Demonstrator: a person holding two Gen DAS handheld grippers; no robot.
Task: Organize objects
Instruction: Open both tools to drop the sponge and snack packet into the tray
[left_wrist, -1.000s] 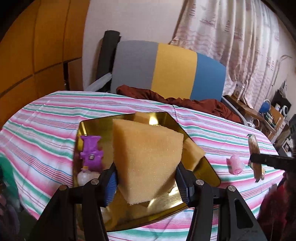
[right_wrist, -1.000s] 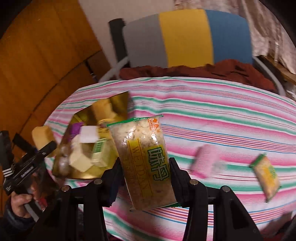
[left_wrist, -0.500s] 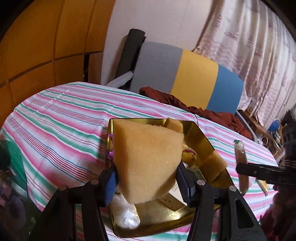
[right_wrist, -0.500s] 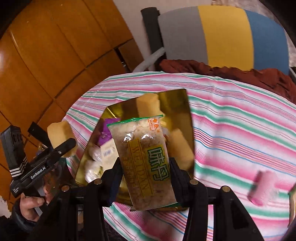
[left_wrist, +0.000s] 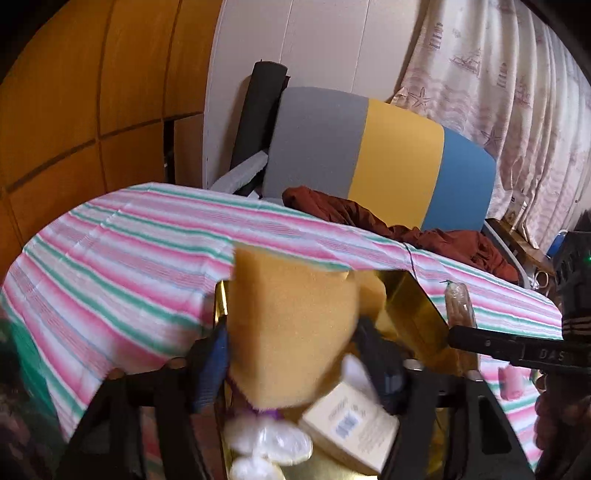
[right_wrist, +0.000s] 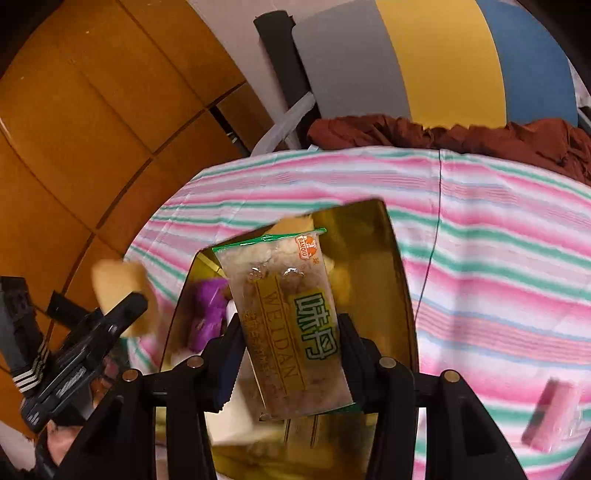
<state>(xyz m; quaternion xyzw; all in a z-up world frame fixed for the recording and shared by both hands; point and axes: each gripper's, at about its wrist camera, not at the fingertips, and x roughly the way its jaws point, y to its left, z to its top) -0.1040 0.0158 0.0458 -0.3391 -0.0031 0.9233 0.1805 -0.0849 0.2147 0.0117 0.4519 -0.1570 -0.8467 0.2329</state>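
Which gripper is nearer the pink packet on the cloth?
Right gripper, holding the snack bag over the gold tray, is nearer the pink packet; left gripper hovers beyond the tray.

A lived-in home room: a worktop draped in a pink-and-green striped cloth, a patterned curtain at the window, wood-panelled wall, and a chair heaped with rumpled red clothing.

Tablecloth: pink, green, white stripes. Tray: reflective gold. Sponge: yellow-orange. Snack packet: clear, green edging, yellow band. Toy: purple. Chair back: grey, yellow, blue panels.
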